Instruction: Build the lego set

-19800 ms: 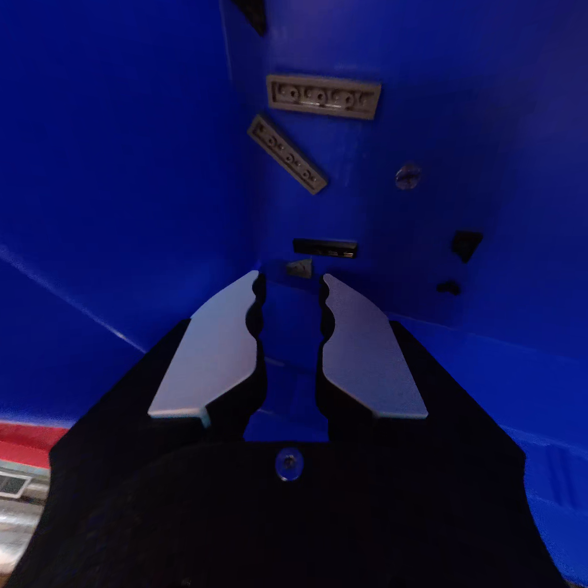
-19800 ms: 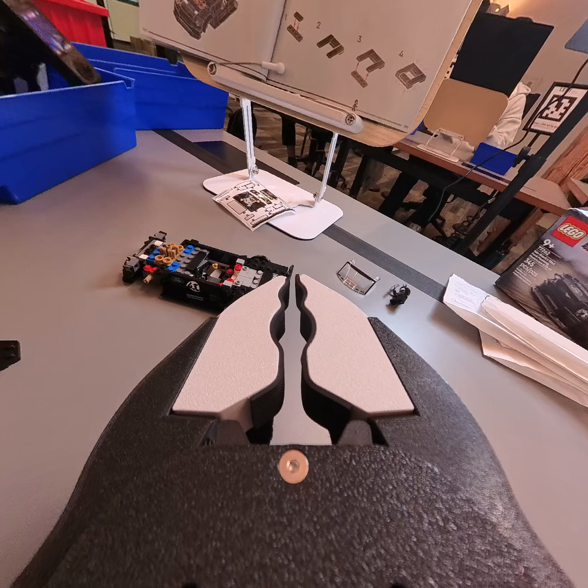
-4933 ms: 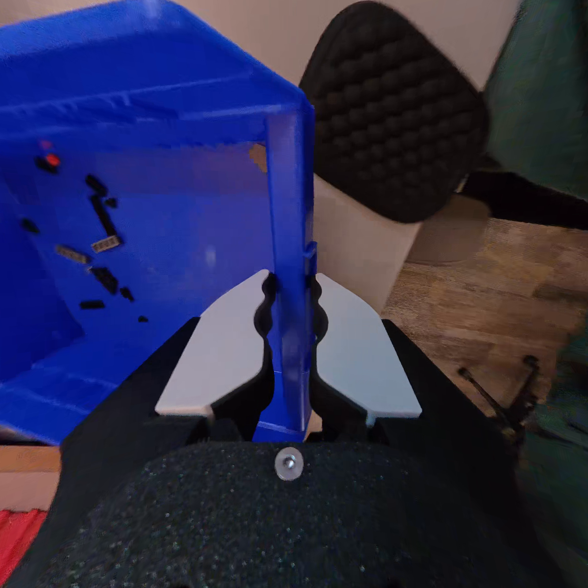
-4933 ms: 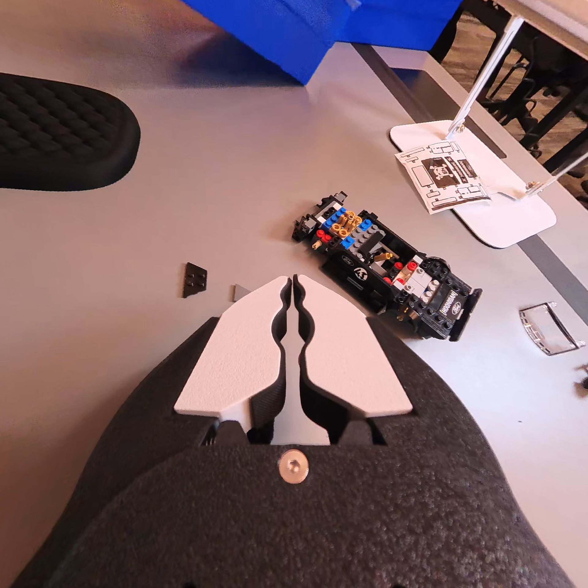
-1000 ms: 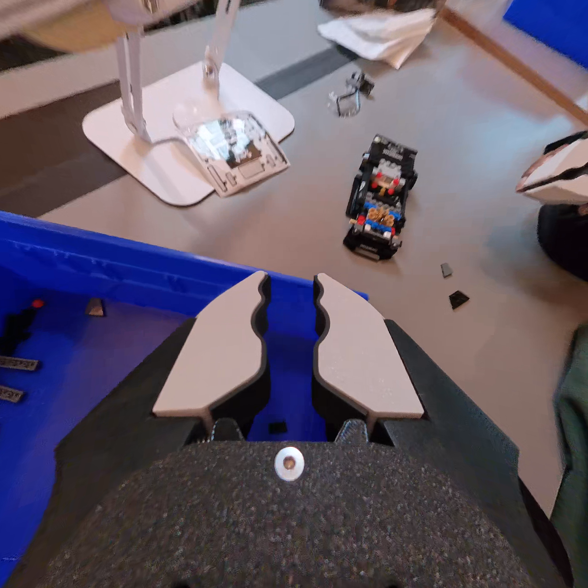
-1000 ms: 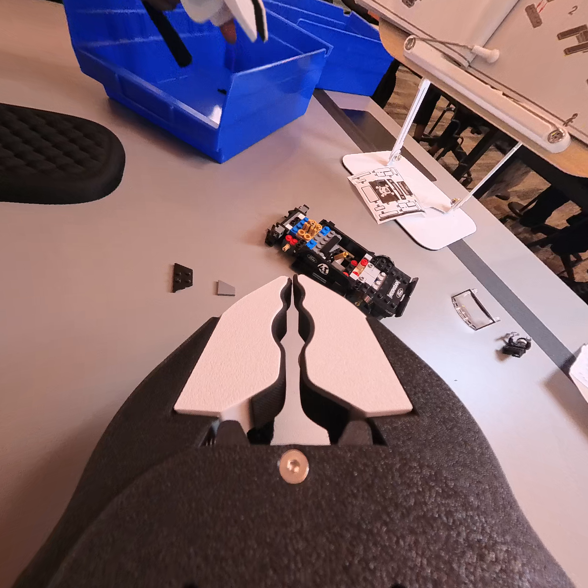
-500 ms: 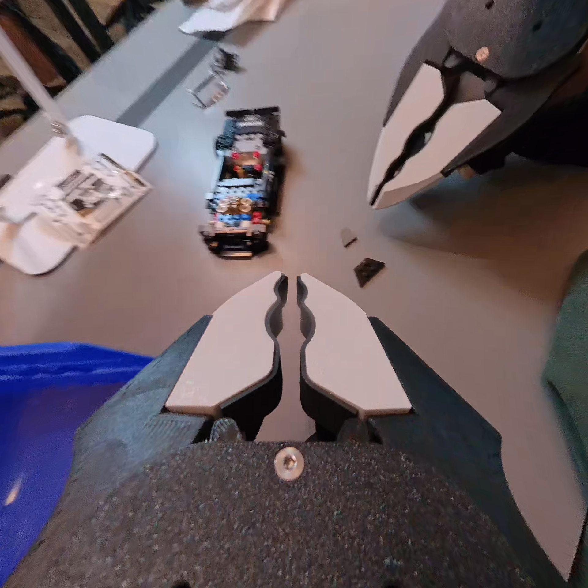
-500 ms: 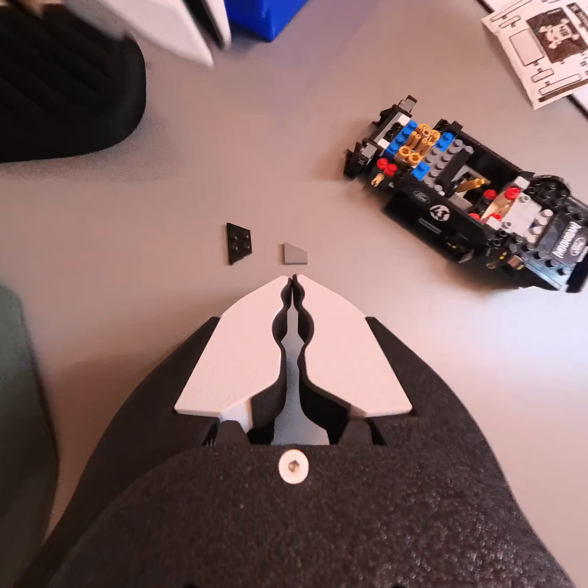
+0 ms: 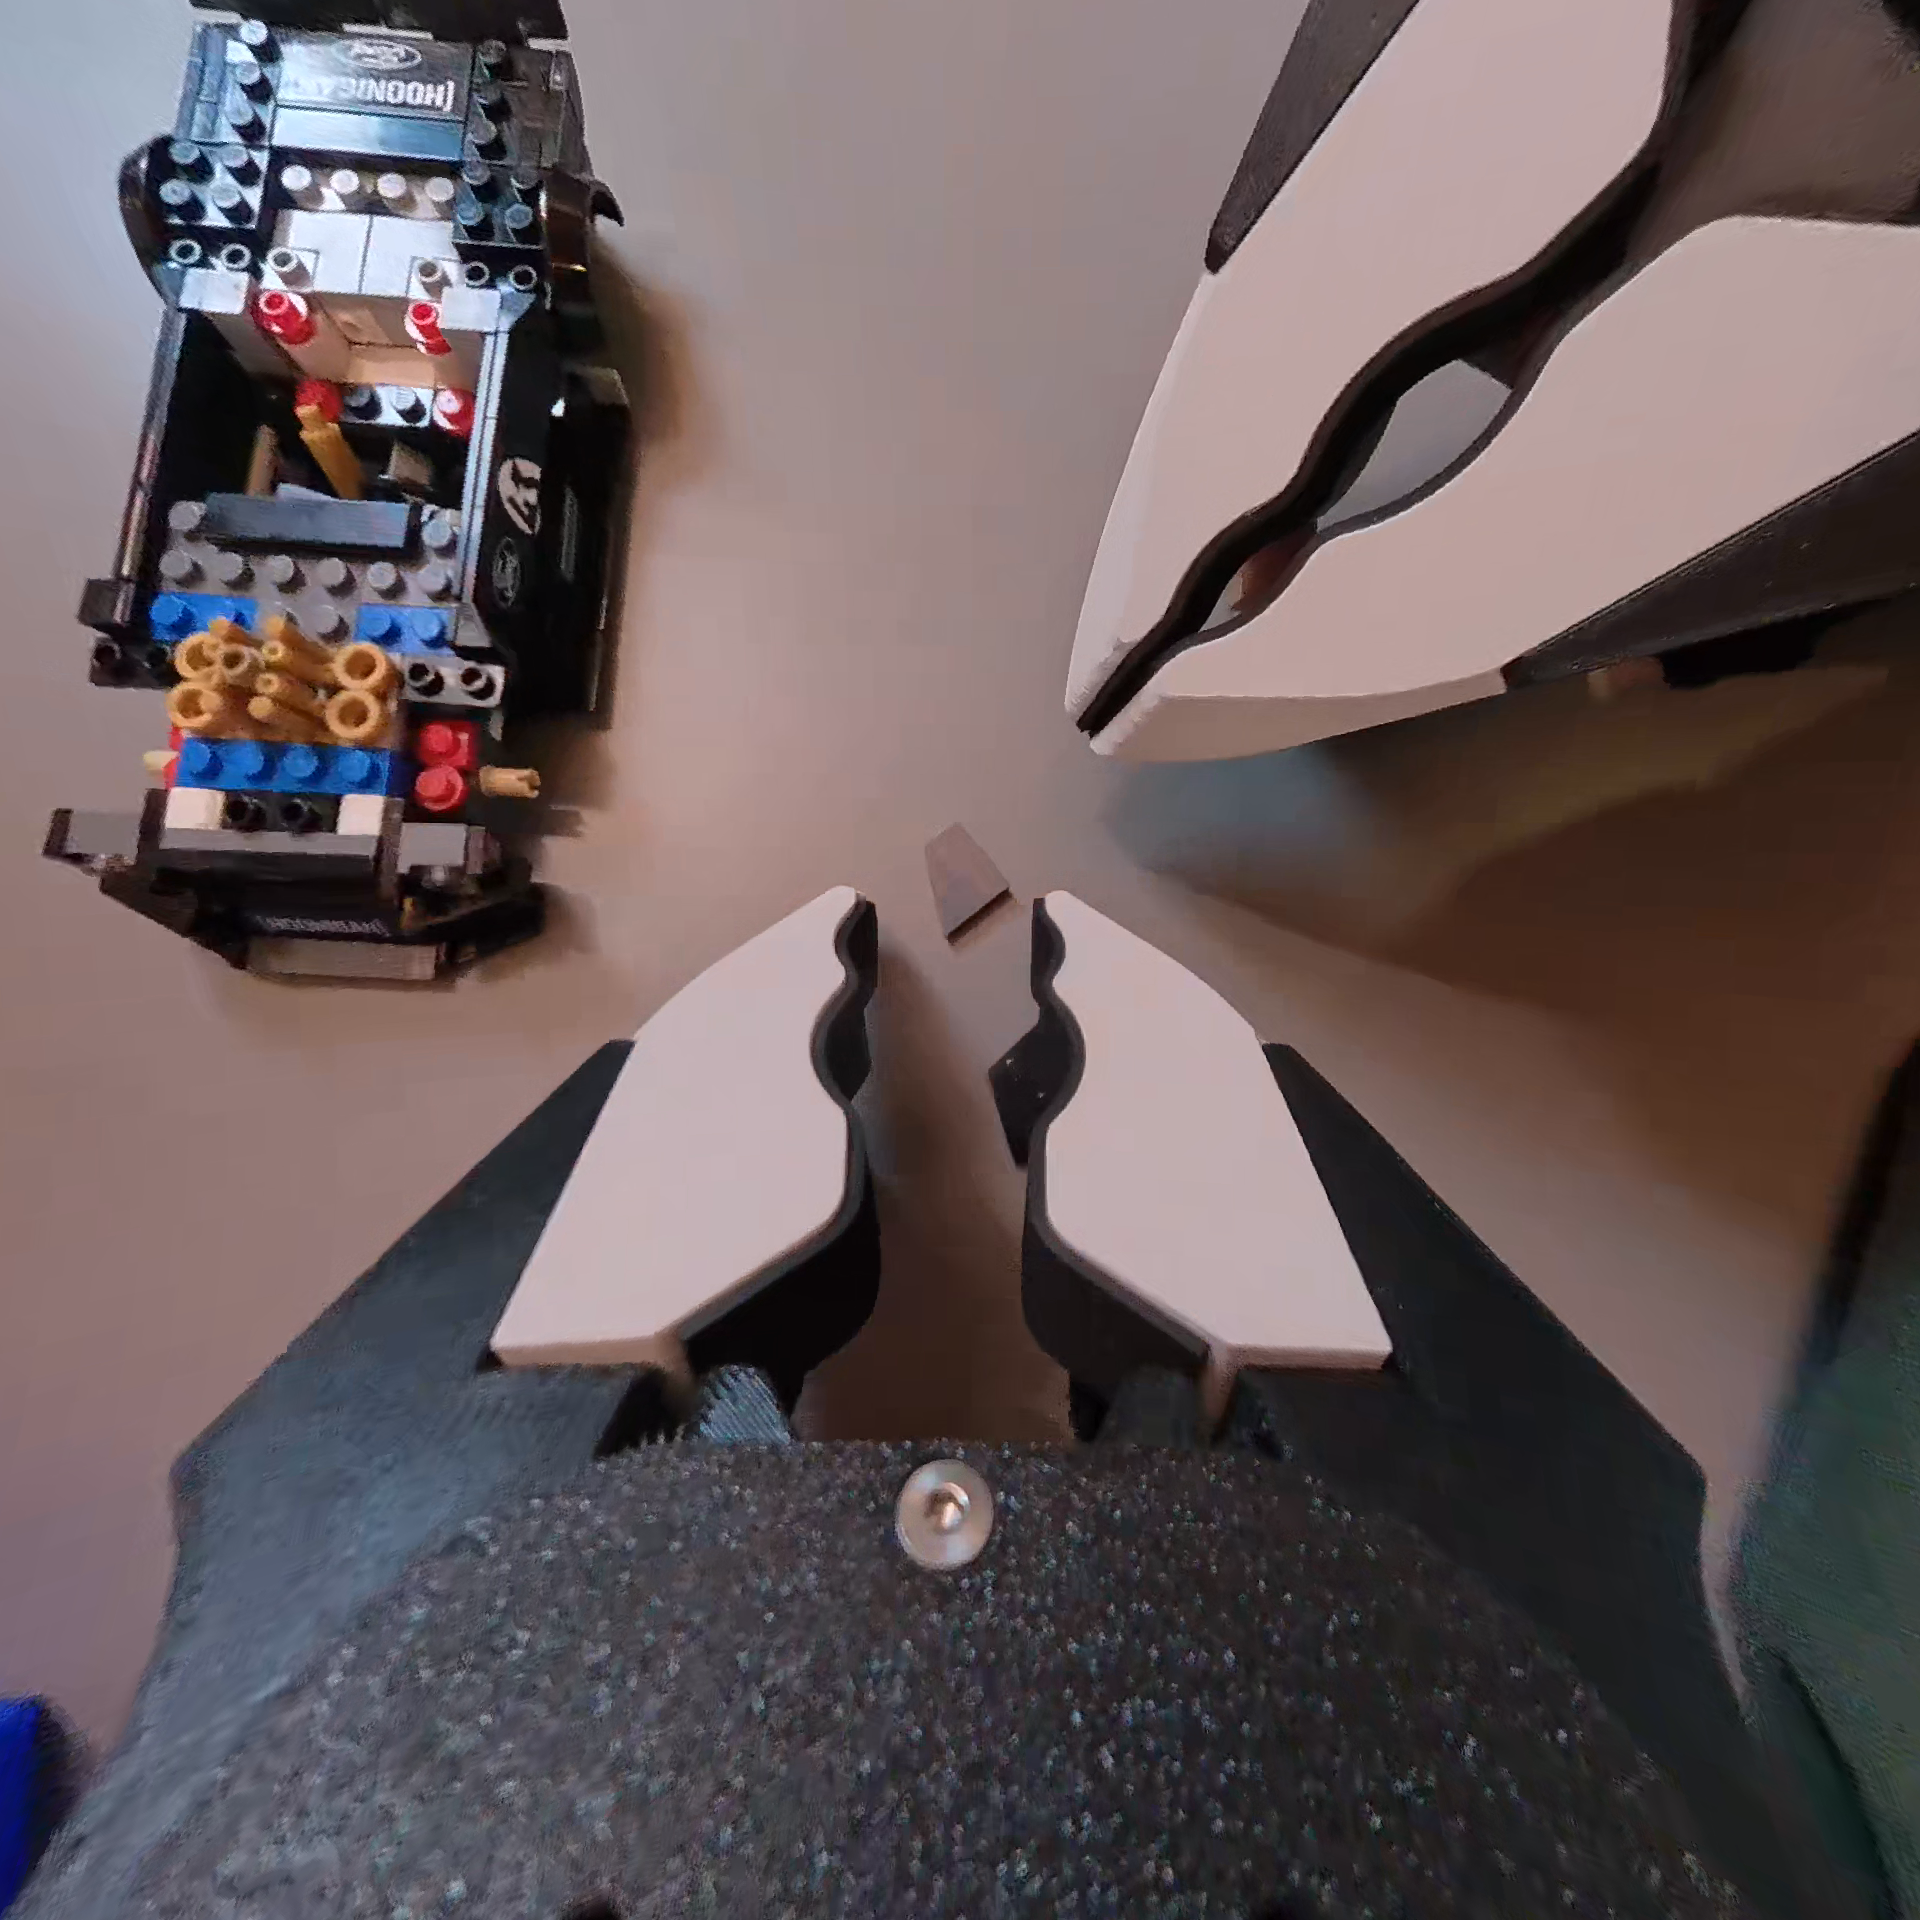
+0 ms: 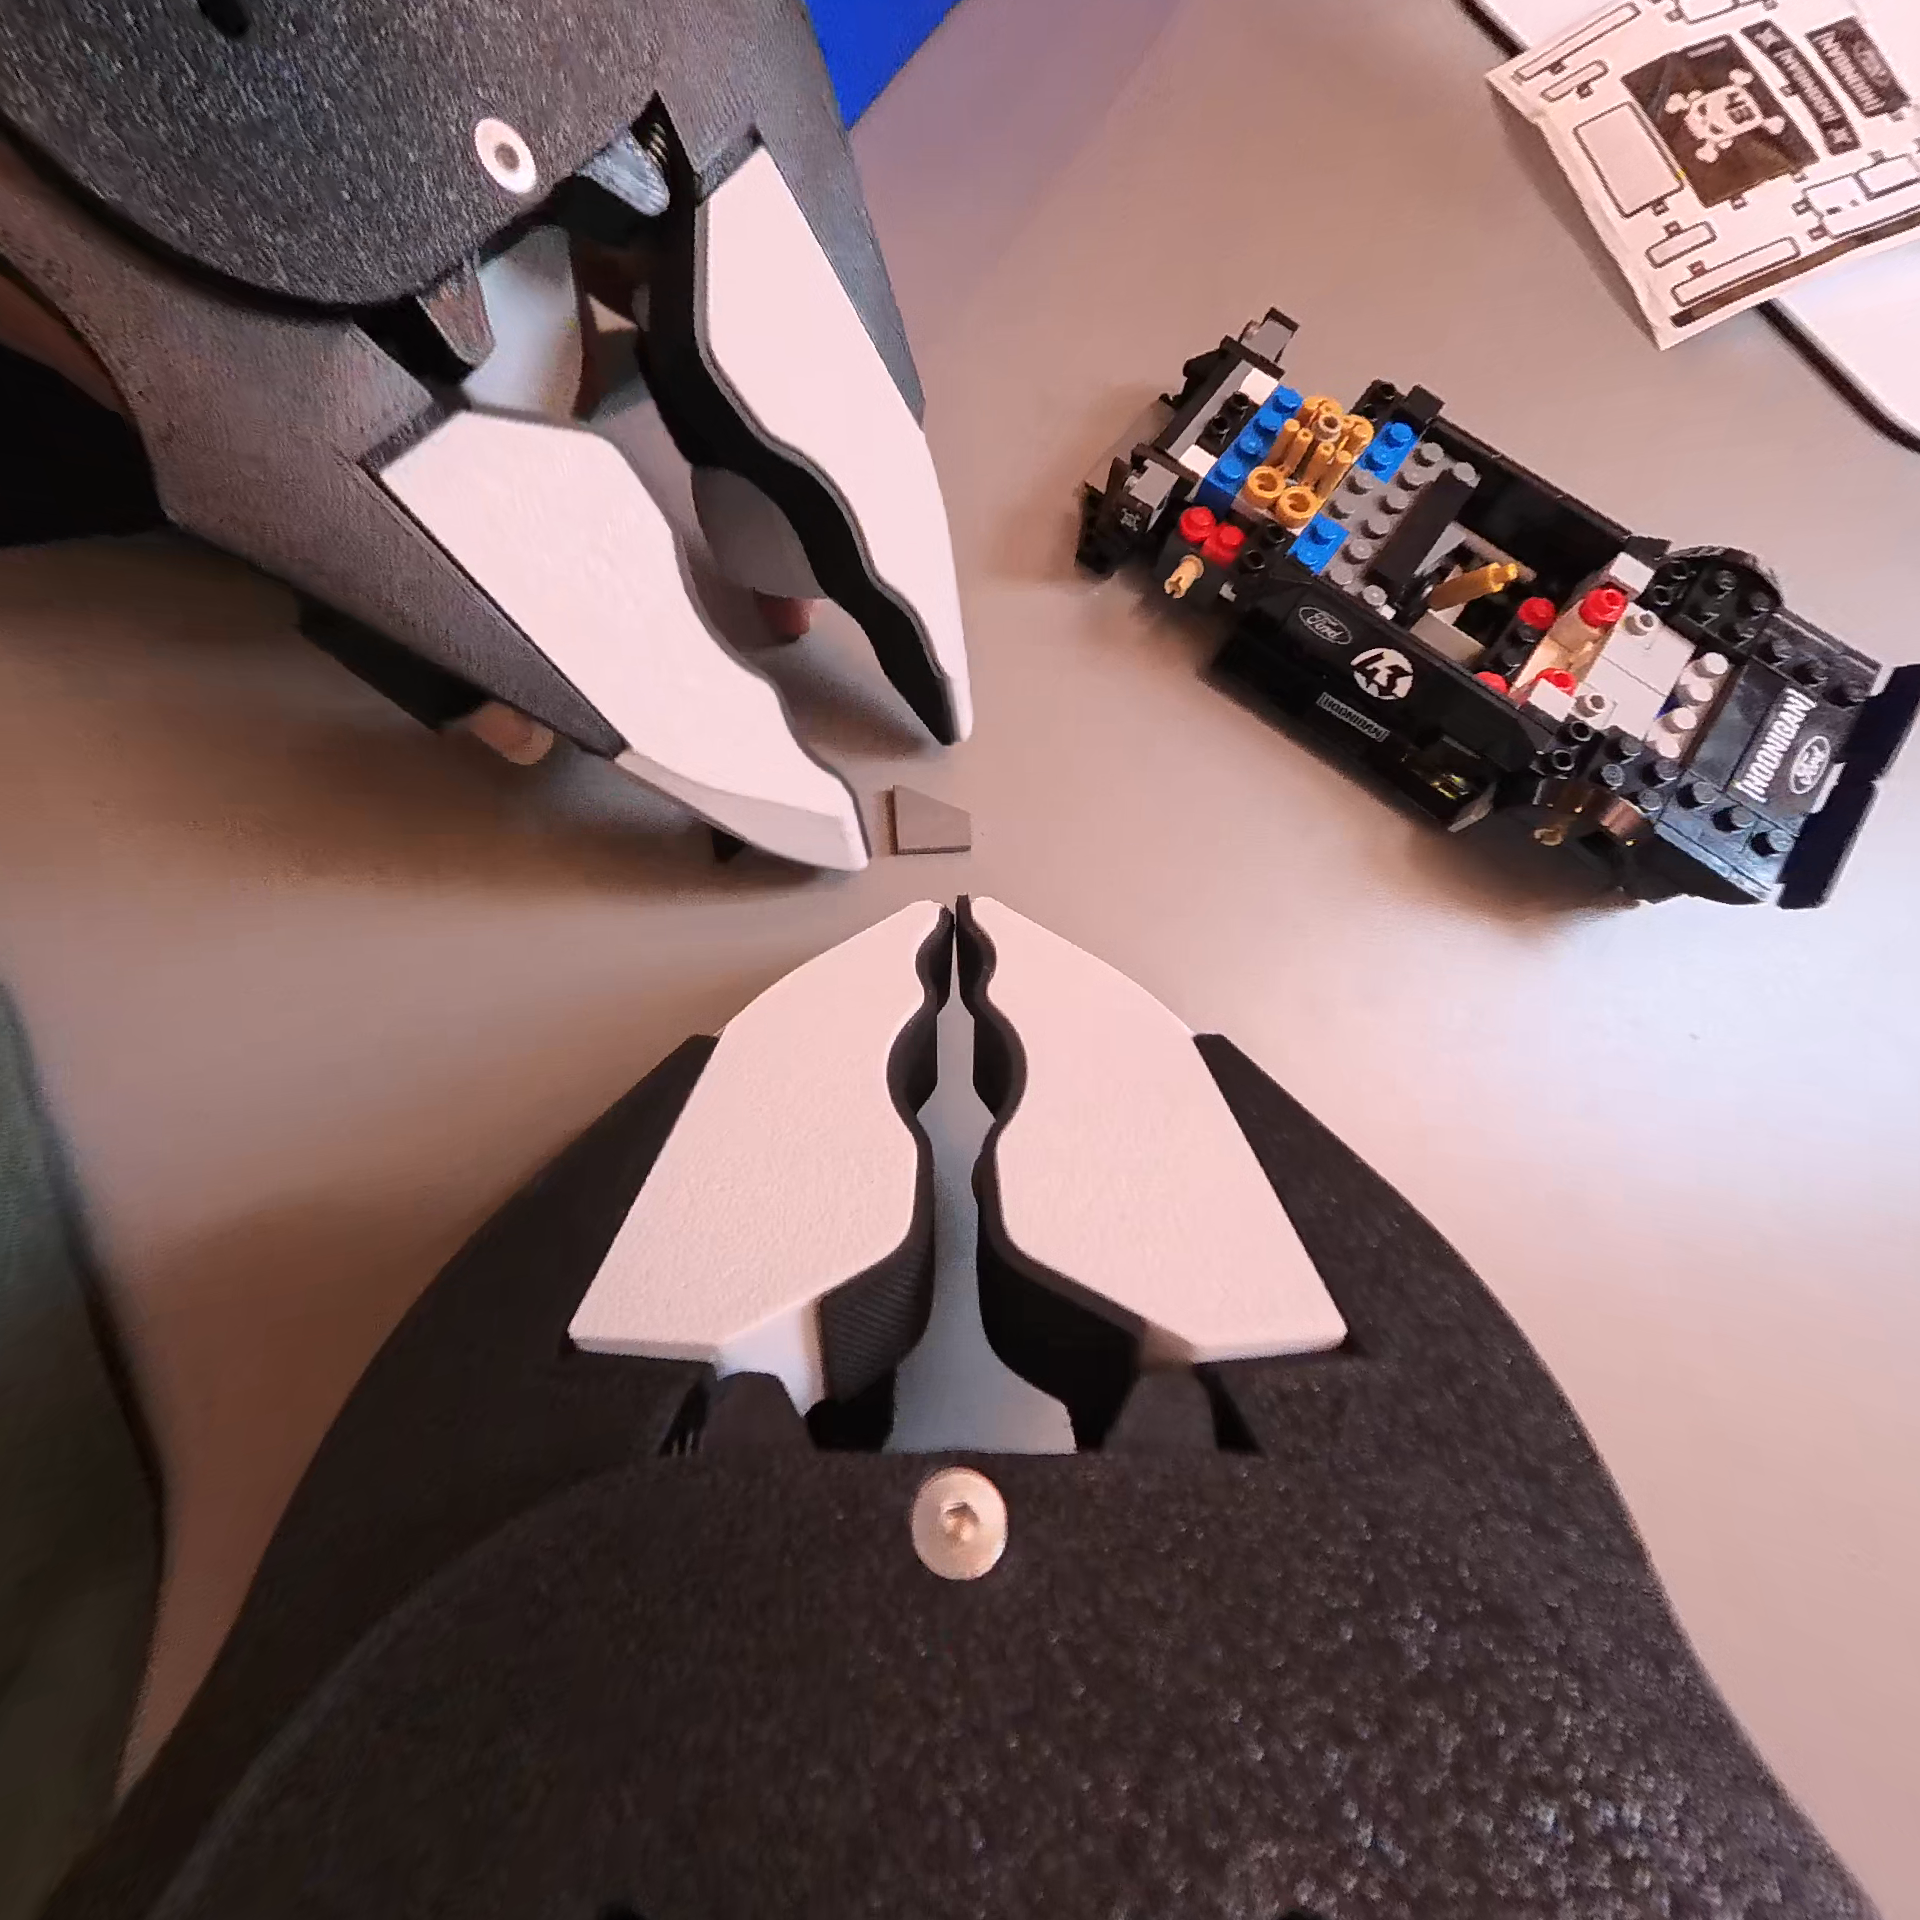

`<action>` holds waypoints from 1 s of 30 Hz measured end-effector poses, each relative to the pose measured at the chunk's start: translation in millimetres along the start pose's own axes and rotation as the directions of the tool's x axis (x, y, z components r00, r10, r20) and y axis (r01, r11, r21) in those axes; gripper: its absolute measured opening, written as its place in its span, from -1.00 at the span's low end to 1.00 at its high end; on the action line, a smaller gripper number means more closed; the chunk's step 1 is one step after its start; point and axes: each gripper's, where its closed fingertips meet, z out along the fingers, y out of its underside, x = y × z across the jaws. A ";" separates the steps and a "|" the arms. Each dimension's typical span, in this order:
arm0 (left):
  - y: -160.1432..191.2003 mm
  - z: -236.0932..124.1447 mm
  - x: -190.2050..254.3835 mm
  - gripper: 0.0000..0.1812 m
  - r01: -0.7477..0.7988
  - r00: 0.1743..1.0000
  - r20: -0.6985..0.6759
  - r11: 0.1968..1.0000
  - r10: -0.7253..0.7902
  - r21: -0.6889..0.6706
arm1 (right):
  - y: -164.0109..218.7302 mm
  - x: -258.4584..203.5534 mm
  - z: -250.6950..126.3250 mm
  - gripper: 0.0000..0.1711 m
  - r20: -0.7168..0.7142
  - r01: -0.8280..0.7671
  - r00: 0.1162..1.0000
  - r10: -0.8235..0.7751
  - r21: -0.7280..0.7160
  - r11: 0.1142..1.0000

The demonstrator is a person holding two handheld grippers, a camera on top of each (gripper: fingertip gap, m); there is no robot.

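So far your half-built car (image 9: pixel 343 540) stands open-topped on the table with much left, while your left gripper (image 9: pixel 951 914), parted and empty, straddles the small grey tile (image 9: pixel 964 871) and your right gripper (image 10: pixel 956 914) waits closed, empty.

Writing on the car (image 10: pixel 1455 644) and sheet (image 10: pixel 1714 145)
Lettered stickers and badges mark the car's side and rear; the sheet beyond it is printed
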 end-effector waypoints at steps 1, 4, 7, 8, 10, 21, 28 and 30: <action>-1.2 1.8 0.7 -0.66 0.004 1.000 0.005 1.000 -0.004 -0.004 | -0.1 0.2 -0.8 -1.00 0.001 0.001 1.000 -0.001 0.003 1.000; 1.0 5.2 0.0 -0.59 -0.024 0.999 0.039 0.998 0.026 -0.051 | 0.7 2.4 -3.2 -1.00 -0.005 0.001 1.000 -0.001 0.008 1.000; 1.5 5.7 1.5 -0.63 0.001 1.000 0.029 0.998 0.000 -0.060 | 0.3 5.0 -6.2 -0.99 -0.012 -0.005 1.000 0.005 0.018 1.000; 1.4 5.8 1.3 -0.64 0.002 0.999 0.032 0.998 0.000 -0.058 | -0.2 5.8 -7.1 -0.99 -0.014 -0.006 1.000 0.007 0.021 1.000; 0.5 6.6 1.8 -0.69 0.003 0.999 0.035 0.998 -0.001 -0.057 | -0.9 7.1 -8.2 -0.99 -0.016 -0.009 1.000 0.010 0.026 1.000; 1.6 1.9 -11.0 -0.85 -0.169 0.975 0.136 0.983 0.178 -0.071 | -3.8 11.6 -13.6 -0.99 -0.031 -0.012 0.999 0.014 0.056 0.998; -56.6 -76.9 -44.1 -0.85 -0.374 0.855 0.430 0.919 0.290 0.124 | -17.4 15.5 -17.9 -1.00 -0.044 -0.031 0.998 0.038 0.146 0.989; -83.7 -125.7 -66.5 -0.84 -0.450 0.773 0.568 0.875 0.281 0.178 | -21.9 18.1 -20.0 -1.00 -0.062 -0.033 0.997 0.044 0.169 0.985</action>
